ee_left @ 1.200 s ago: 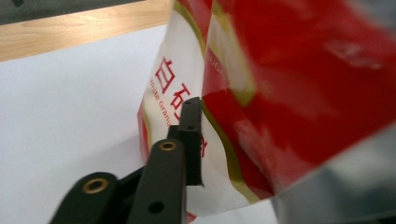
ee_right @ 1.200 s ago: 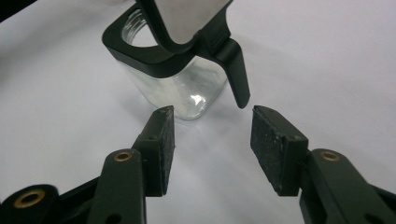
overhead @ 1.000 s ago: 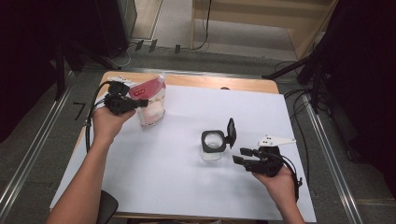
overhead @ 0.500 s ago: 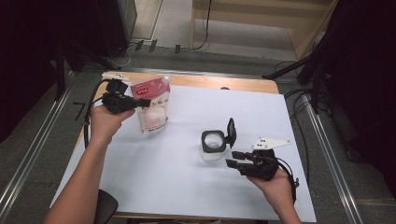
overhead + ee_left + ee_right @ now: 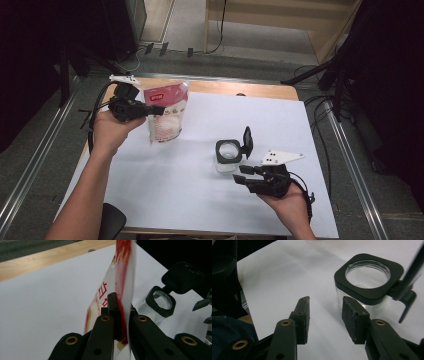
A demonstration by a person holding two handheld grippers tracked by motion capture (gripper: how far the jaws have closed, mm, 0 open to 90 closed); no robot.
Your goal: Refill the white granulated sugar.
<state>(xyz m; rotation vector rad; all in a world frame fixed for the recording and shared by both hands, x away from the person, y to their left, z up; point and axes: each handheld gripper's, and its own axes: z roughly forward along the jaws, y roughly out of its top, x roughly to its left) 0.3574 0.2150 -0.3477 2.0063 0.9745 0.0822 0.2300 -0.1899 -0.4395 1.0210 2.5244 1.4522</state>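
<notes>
Once raised off the counter (image 5: 200,200) since a second earlier, the pouch (image 5: 165,112) was held clenched in the left tool (image 5: 150,110) at ten o'clock; the right tool (image 5: 243,175), its jaws just narrowed yet empty, was brought beside the open jar (image 5: 227,156), pouring judged imminent.

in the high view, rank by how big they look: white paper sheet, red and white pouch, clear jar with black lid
1. White paper sheet, by far the largest.
2. Red and white plastic pouch.
3. Clear jar with black flip lid, smallest; it sits nearer the camera, yet looks smaller.
</notes>
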